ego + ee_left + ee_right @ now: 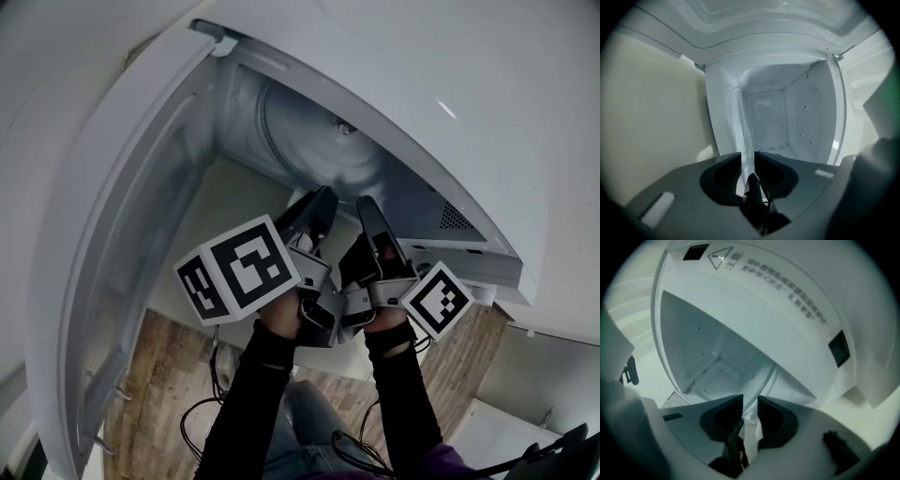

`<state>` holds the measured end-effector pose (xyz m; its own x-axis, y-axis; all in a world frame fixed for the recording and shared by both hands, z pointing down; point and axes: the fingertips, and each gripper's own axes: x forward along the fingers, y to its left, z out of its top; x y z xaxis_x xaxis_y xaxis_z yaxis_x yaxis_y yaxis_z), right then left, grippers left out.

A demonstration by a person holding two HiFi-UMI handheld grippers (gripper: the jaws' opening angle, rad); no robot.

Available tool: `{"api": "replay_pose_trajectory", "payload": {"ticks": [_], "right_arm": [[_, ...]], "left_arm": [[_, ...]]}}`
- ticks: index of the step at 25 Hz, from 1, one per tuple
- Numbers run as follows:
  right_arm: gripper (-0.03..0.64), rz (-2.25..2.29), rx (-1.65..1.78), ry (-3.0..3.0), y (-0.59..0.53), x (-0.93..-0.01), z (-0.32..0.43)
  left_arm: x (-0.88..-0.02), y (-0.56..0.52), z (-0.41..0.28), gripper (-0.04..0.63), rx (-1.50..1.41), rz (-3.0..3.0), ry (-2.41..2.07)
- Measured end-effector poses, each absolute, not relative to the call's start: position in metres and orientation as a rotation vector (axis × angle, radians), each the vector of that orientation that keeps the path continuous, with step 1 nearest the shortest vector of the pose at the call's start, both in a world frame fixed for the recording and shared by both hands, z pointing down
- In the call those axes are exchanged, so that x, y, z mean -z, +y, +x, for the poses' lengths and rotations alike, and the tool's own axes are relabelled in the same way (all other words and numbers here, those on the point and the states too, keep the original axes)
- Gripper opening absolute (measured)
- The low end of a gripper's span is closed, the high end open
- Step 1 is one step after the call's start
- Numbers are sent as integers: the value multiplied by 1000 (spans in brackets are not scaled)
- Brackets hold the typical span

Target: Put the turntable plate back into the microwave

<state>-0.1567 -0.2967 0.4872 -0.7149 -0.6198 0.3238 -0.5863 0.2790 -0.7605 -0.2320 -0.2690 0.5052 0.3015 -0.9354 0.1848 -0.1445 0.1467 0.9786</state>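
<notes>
The glass turntable plate stands tilted in the mouth of the open white microwave. In the left gripper view the plate appears edge-on as a pale upright strip that runs down between the jaws of my left gripper; the pads stand a little off the rim. In the right gripper view the plate's curved rim passes into my right gripper, whose pads close on it. From the head view, the left gripper and right gripper sit side by side at the cavity's front.
The microwave door hangs wide open at the left. Beyond the plate lies the cavity with its white walls. Below are a wooden floor and loose cables.
</notes>
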Motion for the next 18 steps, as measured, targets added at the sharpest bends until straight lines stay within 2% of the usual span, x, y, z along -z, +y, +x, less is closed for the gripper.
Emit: {"api": "replay_pose_trajectory", "payload": {"ticks": [7, 10, 18], "right_arm": [[98, -1200, 1400, 2568, -296, -488, -160], [98, -1216, 1412, 2606, -293, -489, -161], [98, -1161, 1401, 2655, -280, -483, -162]], "left_arm": [[-505, -263, -233, 77, 806, 1287, -1136], [-506, -263, -234, 41, 793, 1279, -1137], [-517, -261, -234, 36, 849, 1268, -1143]]}}
